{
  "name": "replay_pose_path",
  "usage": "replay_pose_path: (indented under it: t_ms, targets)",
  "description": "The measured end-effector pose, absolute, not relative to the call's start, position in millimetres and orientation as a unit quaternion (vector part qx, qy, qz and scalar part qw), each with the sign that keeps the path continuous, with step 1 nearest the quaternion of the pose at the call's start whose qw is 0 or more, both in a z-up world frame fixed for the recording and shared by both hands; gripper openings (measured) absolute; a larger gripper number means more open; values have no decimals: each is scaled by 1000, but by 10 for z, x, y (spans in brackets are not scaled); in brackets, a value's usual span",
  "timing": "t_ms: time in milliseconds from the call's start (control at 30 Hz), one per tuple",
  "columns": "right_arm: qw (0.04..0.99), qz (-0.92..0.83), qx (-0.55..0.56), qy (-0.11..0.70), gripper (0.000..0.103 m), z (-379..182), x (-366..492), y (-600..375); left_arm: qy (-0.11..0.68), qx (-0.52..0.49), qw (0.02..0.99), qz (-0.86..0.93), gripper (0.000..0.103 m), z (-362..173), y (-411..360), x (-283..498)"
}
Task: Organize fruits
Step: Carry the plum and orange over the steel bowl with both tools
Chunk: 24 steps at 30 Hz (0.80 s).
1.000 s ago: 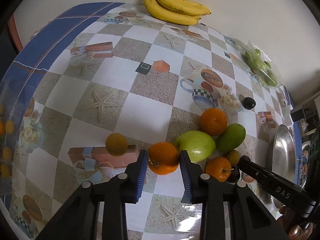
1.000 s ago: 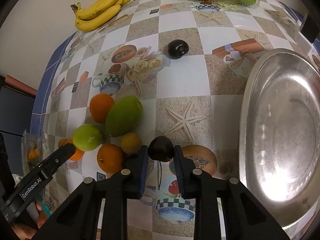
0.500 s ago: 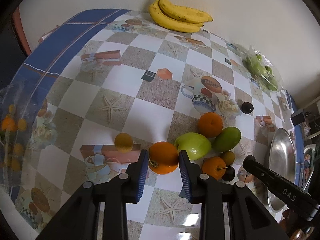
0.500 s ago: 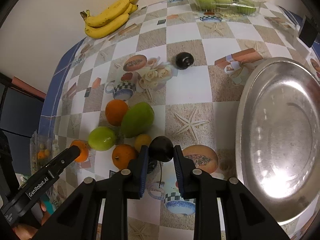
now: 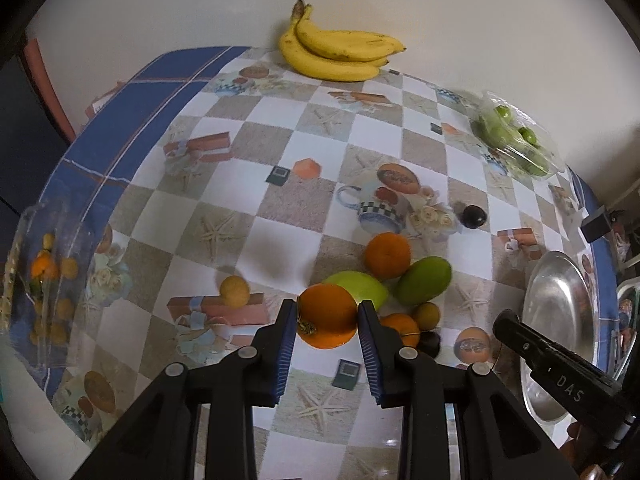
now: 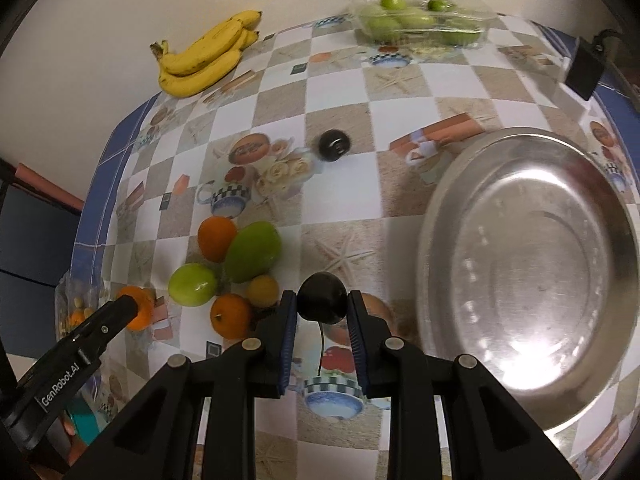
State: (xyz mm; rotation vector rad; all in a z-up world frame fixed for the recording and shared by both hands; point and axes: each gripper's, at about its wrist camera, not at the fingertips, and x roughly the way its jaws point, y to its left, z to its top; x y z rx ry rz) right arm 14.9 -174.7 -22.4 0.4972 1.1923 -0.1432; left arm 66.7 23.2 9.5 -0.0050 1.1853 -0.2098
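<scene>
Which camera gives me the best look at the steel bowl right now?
Right wrist: the steel bowl fills the right side, rim and inside visible, nothing in it. Left wrist shows only a foreshortened sliver, partly behind the right gripper.

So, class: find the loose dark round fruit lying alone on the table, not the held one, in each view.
Left wrist view: dark fruit, right of centre, beside the printed teacup.
Right wrist view: dark fruit, upper centre, right of the printed roses.
Shared landmark: banana bunch against the wall.

Dark plum (image 6: 321, 298) between closed jaws
</scene>
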Motion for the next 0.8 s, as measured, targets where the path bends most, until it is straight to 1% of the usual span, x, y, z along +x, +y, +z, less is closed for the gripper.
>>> replay_pose_path:
  t_ms: [367, 800]
  targets:
    - [799, -114, 241, 539, 26, -119, -12, -2116, 547, 36, 828, -119, 33, 220, -363, 568]
    - [788, -197, 267, 519, 26, -81, -310, -2837, 530, 82, 824, -184, 33, 246, -1288, 369]
